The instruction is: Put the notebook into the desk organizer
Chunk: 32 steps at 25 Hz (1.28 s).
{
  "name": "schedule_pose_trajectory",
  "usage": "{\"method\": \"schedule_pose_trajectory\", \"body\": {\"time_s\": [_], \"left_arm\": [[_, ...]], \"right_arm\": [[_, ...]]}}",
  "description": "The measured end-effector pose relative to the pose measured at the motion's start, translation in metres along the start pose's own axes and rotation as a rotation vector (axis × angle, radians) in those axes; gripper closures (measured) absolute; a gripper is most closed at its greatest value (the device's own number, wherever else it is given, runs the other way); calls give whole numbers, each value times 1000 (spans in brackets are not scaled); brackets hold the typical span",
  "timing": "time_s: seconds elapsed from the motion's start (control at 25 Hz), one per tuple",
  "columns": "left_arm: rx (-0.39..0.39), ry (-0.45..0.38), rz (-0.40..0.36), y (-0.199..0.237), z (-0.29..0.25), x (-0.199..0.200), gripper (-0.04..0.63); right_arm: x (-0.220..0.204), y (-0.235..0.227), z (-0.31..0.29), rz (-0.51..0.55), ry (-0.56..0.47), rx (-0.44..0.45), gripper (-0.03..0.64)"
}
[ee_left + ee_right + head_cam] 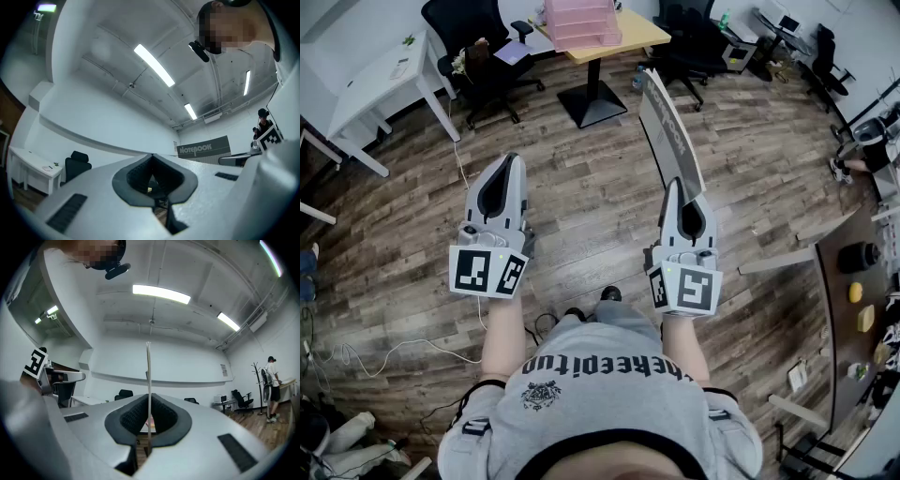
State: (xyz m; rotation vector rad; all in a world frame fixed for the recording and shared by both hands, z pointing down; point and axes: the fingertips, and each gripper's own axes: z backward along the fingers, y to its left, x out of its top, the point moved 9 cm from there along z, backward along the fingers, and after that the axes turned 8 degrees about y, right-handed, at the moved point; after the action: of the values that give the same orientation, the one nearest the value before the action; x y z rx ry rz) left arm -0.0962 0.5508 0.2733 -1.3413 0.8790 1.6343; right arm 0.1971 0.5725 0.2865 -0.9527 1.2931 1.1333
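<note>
Notebook (670, 136): grey cover printed "NOTEBOOK", held in the air over the floor and clear of every surface. It stands on edge and leans away from the person. The right gripper view shows it as a thin upright line (148, 380). The left gripper view shows its printed face (204, 149).
Right gripper (678, 192): jaws pinched on the lower edge of the notebook, with the dark pads pressed against both of its faces (149, 427). The marker cube is nearest the person.
Left gripper (510, 161): jaws closed tip to tip with nothing between them (152, 180). Only floor and a chair show through the gap behind the pads. It is held level with the right gripper and well apart from it.
Desk organizer (578, 22): pink stacked trays on the far wooden table (639, 34), well apart from the notebook and ahead of both grippers.
Floor (581, 206): wood-look planks, with a white cable (403, 349) lying at the left.
Surroundings: black office chairs (473, 37) stand around the table, and a white desk (380, 75) is at far left.
Operator: grey sweatshirt (600, 384), with both forearms extended forward.
Second person (272, 380): standing at the far right of the room, seen in the right gripper view.
</note>
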Motion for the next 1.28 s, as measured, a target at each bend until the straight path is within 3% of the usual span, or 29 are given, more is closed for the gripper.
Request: {"method": "schedule_pose_trajectory", "body": {"time_s": [0.6,0.76,0.96,1.28], "left_arm": [[-16,-14,-5,18,19,7,592],[-15,-15,-8,25,26,8,592],[-13,-14,-13,36,34,4,592],[-18,-27,-4,54,5,-4,592]], "right_arm": [[5,28,8,10,-16,-18,606],[8,36,10,80,-47,-16,607],[8,44,11,-2,-82,52,607],[0,48,-28,65,-40,7,607]]}}
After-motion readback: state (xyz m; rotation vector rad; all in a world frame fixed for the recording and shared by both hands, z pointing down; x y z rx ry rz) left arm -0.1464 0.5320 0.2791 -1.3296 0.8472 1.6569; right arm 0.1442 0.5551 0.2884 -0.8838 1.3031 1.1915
